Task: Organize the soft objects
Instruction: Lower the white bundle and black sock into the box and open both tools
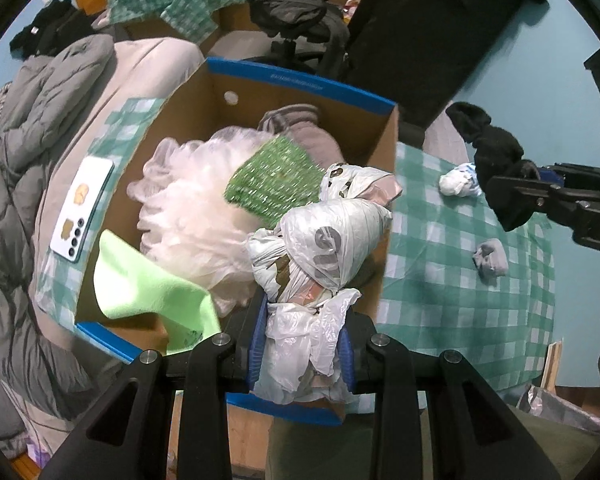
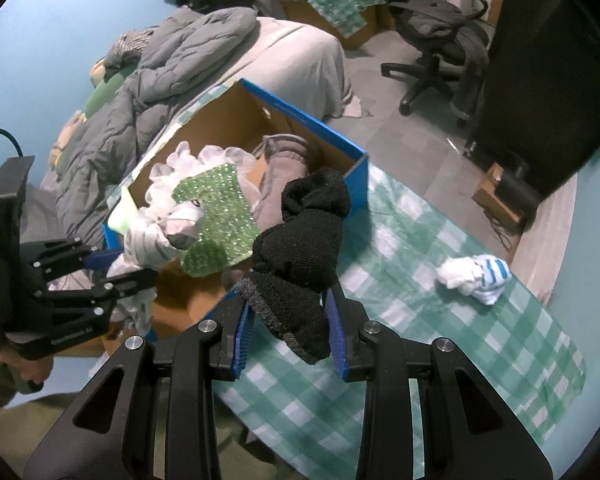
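My left gripper (image 1: 303, 354) is shut on a knotted white plastic bag bundle (image 1: 324, 248) and holds it over the near right corner of the cardboard box (image 1: 296, 84). It shows from the side in the right wrist view (image 2: 116, 268). My right gripper (image 2: 290, 326) is shut on a black sock bundle (image 2: 300, 240), held above the green checked cloth (image 2: 440, 320) beside the box (image 2: 320, 128). The box holds a white frilly piece (image 1: 188, 204), a green sequinned piece (image 1: 276, 180), a grey garment (image 1: 300, 132) and a lime cloth (image 1: 148, 288).
On the checked cloth lie a white and blue striped sock ball (image 2: 476, 274) and a small grey sock ball (image 1: 490, 258). A phone (image 1: 82, 208) lies left of the box. A bed with a grey duvet (image 2: 160, 64), an office chair (image 2: 432, 32) and a dark cabinet (image 2: 548, 60) stand around.
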`<state>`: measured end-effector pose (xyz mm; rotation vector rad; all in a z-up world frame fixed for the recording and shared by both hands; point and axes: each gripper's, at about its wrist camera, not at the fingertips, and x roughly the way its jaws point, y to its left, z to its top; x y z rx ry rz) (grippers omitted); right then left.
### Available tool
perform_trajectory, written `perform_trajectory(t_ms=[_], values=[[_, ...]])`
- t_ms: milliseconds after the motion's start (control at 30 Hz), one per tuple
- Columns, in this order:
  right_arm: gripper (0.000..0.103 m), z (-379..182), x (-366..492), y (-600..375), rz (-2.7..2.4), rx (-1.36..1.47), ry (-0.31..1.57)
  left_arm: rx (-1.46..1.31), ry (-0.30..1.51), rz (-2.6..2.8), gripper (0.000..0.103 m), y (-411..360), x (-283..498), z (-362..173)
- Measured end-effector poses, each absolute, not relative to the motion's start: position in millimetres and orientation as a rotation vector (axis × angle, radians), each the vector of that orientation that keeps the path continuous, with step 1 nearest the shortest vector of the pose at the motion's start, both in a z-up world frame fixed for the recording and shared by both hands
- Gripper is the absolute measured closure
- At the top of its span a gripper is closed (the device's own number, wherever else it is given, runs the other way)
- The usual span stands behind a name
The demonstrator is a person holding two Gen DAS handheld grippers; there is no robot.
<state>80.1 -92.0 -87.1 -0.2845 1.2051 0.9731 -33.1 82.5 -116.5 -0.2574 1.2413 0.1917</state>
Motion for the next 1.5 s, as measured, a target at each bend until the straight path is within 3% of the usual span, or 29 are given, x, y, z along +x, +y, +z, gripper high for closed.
perform_trajectory(t_ms=[233,333,467,1200,1267,1333,1400,1500], values=[[0.072,-91.9,81.2,-69.9,1.000,-0.311,1.222,-0.285,1.272,0.206,0.067,90.0,-37.2,-134.5],[0.072,-94.1,83.8,-58.9,1.012,-0.321,1.231,-0.304,1.292,0.217,0.038,92.7,-36.0,-141.2],[0.072,-97.5,87.5,-44.2,1.026,-0.335,1.240,-0.307,1.288,0.221,0.023,94.0,-35.5,-140.9],[0.068,-120.3,107.6,30.2,1.047,-0.420,1.256,-0.295,1.260,0.249,0.022,116.5,-38.8,-122.7],[0.064,-119.8,108.6,35.5,1.038,-0.426,1.248,-0.297,1.260,0.252,0.023,118.2,-39.7,-122.0],[0.048,-117.5,109.3,39.0,1.028,-0.428,1.232,-0.305,1.257,0.255,0.023,119.8,-41.1,-121.2],[0.040,-114.4,110.2,40.0,1.013,-0.433,1.210,-0.311,1.252,0.259,0.023,121.3,-42.3,-119.9],[0.040,-110.8,111.0,39.4,1.007,-0.429,1.198,-0.316,1.244,0.260,0.022,122.2,-43.1,-117.4]])
